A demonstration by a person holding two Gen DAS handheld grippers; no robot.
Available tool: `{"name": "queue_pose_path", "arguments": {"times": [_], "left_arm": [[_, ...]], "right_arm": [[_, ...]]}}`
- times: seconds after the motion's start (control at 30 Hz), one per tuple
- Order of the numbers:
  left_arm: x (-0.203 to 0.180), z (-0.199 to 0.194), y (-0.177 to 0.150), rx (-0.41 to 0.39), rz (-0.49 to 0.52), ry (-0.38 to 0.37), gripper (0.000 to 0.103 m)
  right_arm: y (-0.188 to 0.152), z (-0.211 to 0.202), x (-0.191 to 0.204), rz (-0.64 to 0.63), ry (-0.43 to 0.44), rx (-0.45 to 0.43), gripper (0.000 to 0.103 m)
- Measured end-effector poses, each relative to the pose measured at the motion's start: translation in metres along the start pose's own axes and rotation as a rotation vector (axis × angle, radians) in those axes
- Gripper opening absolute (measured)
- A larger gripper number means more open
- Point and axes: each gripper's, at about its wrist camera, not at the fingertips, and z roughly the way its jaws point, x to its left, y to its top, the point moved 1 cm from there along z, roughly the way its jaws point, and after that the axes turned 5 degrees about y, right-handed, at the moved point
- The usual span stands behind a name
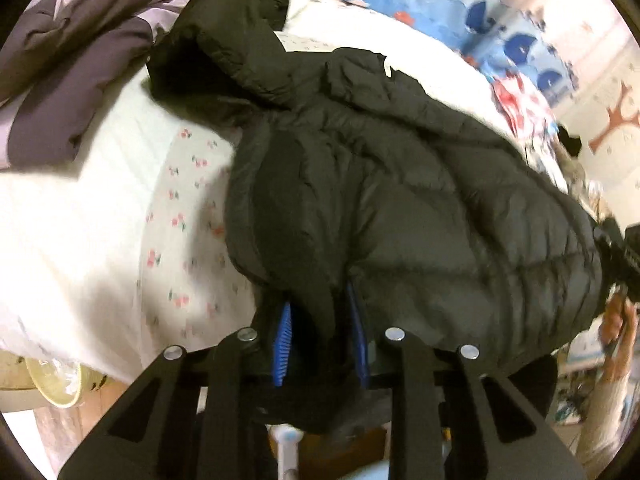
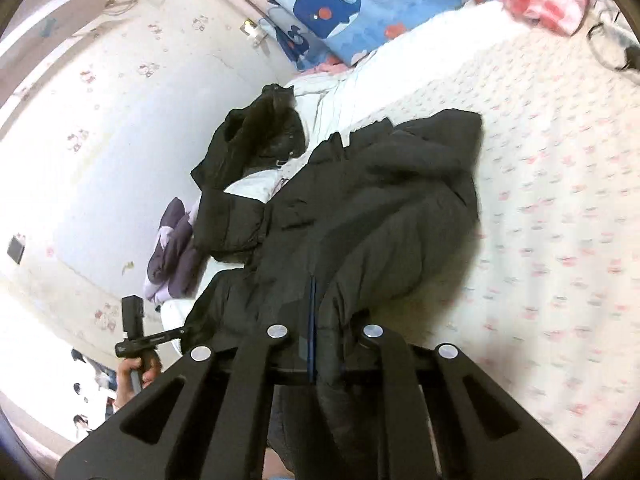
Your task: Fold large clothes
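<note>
Gripping the black puffer jacket (image 1: 420, 200) hem, the left hand-held gripper (image 1: 320, 340) had its blue pads (image 1: 283, 340) pinched narrow on a fold of fabric. Right hand-held gripper (image 2: 312, 336) was clamped nearly flat on the jacket's near edge. Jacket lay spread on the bed (image 2: 560, 200), running away from both hand-held grippers toward the whale-print bedding (image 2: 340, 8).

black puffer jacket (image 1: 420, 200) | rumpled, spread on bed | hem lifted
</note>
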Motion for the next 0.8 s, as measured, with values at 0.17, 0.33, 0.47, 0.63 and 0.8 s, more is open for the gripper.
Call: {"name": "queue_pose_path", "arguments": {"times": [0.17,0.33,0.47,0.63,0.8], "left_arm": [[0.012,0.032,-0.056,0.155,0.083,0.147,0.027],[0.029,0.014,-0.057,0.098,0.079,0.259,0.041],[0.01,-0.02,-0.039,-0.129,0.133,0.289,0.07],[-0.03,-0.007,-0.005,-0.243,0.189,0.323,0.082],[-0.074,0.039,0.039,-0.269,0.177,0.249,0.085]], "right_arm": [[-0.09,0.03,-0.036,-0.048,-0.297,0.365,0.018],[-0.062,-0.015,-0.03,-0.003,-0.35,0.131,0.054],[-0.009,-0.003,0.007,-0.12,-0.286,-0.008,0.082],[0.032,0.1,0.016,-0.178,-0.245,0.064,0.082],[0.046,0.204,-0.043,-0.123,-0.243,0.248,0.082]]}}
